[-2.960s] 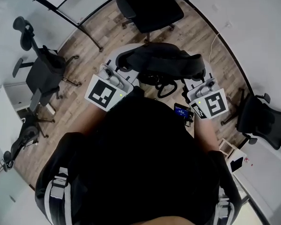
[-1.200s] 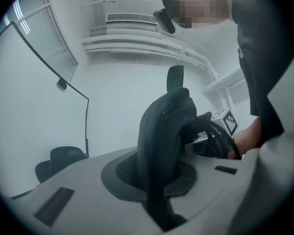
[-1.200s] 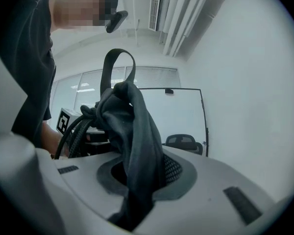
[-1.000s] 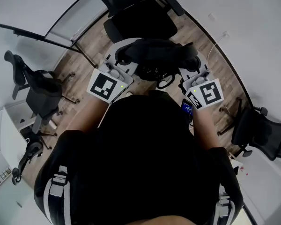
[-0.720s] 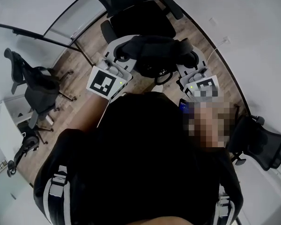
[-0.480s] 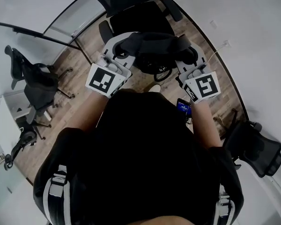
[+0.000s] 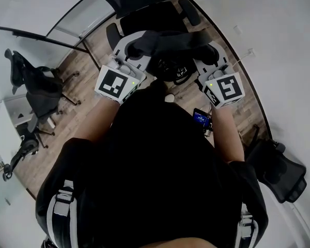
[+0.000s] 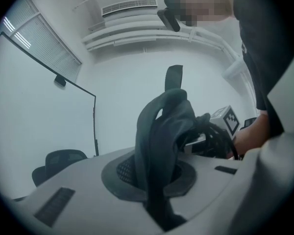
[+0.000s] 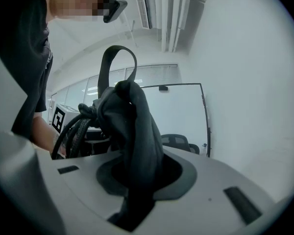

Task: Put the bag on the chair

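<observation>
A black bag [image 7: 171,44] hangs in the air between my two grippers, its straps dangling below. My left gripper [image 7: 136,44] is shut on the bag's left end, and dark fabric [image 8: 159,141] fills its jaws in the left gripper view. At the right end my right gripper [image 7: 208,56] is shut on a fold of the bag [image 9: 134,146]. A carry loop [image 9: 118,62] stands up above that fold. The black office chair [image 7: 144,6] stands straight ahead, its seat just beyond and below the bag.
A second office chair [image 7: 39,87] stands at the left and a third [image 7: 279,164] at the lower right. A glass partition with a black frame [image 7: 46,35] runs along the left. White walls curve round the right side. A small lit device [image 7: 201,119] hangs at the person's waist.
The bag and both grippers have moved forward toward the chair ahead, which now sits closer under the bag. Both grips hold unchanged.
</observation>
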Motion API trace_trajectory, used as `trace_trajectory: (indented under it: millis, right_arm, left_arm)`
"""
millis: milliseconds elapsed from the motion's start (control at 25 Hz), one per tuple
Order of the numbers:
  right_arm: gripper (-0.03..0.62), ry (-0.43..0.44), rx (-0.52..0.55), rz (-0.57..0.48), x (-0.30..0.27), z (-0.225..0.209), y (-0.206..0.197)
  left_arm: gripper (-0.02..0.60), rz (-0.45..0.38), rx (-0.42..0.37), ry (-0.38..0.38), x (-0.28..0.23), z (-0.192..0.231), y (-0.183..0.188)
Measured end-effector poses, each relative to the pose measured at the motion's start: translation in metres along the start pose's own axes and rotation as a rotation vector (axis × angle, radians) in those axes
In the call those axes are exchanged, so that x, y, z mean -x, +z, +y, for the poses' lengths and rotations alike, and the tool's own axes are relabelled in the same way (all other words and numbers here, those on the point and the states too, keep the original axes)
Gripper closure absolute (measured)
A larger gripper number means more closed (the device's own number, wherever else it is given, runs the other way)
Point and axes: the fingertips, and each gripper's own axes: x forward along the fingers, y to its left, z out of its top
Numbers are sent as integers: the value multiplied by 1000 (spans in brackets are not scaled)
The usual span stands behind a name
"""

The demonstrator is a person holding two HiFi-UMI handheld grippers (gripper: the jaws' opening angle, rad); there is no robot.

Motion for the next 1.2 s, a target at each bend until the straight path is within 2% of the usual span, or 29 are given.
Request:
trace_trajectory:
  millis: [320,480,800,1200]
  right_arm:
    - [519,9,-10,17,-34,-47,-5]
    - [519,14,-9,32,-65,-75,-9]
    - [518,20,-10,66,-130,-126,-8]
    - [517,51,-12,95,-219,-158,-7]
  left_arm:
    - [546,-25,7,-11,-47,35,-6]
    - [546,-8,33,9,-73,68,-14]
    - [546,-11,61,2,-122,131,-24]
    - [546,-19,90,23,-150,217,-35]
